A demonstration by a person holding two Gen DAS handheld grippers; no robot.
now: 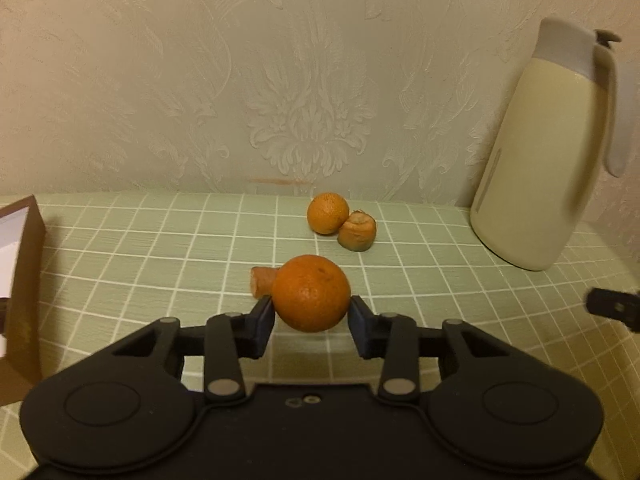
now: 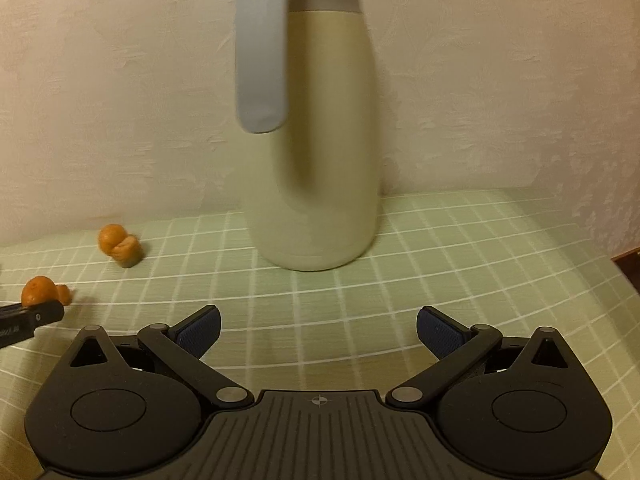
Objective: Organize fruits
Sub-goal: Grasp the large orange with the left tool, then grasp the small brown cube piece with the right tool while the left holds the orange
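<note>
Left gripper [image 1: 311, 316] pinches an orange [image 1: 311, 293] low over the table [image 1: 160, 248], thin side contact (round skin) so it may slip. Right gripper [image 2: 318, 330] spread, empty.

Dim, warm yellowish light. Fisheye bends the edges, corners vignetted black. The jug [image 2: 316, 128] is motion-blurred.

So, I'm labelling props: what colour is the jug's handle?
Grey, matching its top band, on a cream jug; the handle shows best in the right wrist view.
</note>
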